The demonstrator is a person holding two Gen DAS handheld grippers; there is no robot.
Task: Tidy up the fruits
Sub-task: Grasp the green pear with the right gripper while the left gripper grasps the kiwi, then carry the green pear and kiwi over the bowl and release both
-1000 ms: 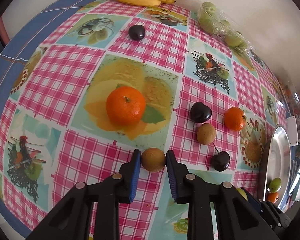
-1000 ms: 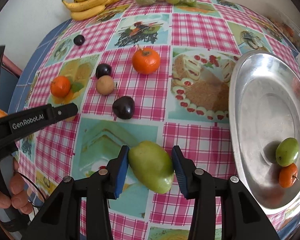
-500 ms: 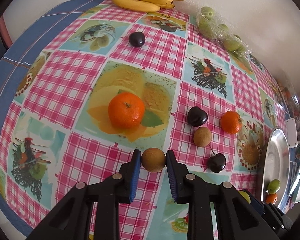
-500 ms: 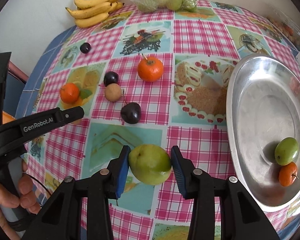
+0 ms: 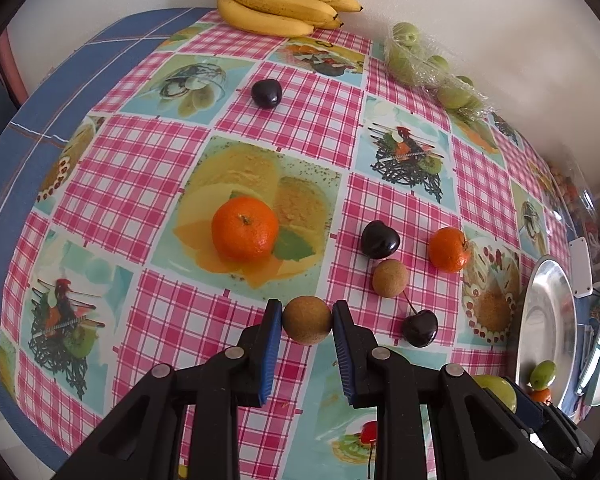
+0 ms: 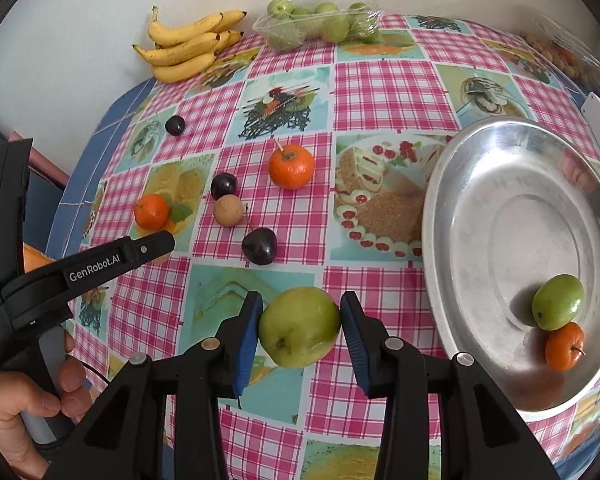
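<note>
Between your right fingers (image 6: 300, 330) sits a green apple-like fruit (image 6: 299, 326), pinched by both blue pads and, as far as you can judge, carried clear of the surface (image 6: 384, 80). Your left fingers (image 5: 307, 320) are closed on a small brown round fruit (image 5: 307, 320) in the same way, pads touching it on either side.

What your next move turns on is the metal plate (image 6: 452, 200): it lies to the right of both grippers, and your right hand is much the nearer, with the plate's rim just beside the green fruit's right flank. A smaller green fruit (image 6: 558, 301) and a small orange one (image 6: 564, 346) already rest touching each other in its near part, so you would probably want to set down in the bare middle.

Left loose on the checked cloth are two mandarins (image 6: 291, 166), three dark cherries (image 6: 259, 245) and another brown fruit (image 6: 228, 209); bananas (image 6: 188, 46) and a wrapped tray of green fruit (image 6: 320, 24) lie along the wall.

Only one bit of writing reads clearly: "GenRobot.AI" on your left gripper's arm, seen from the right wrist.
</note>
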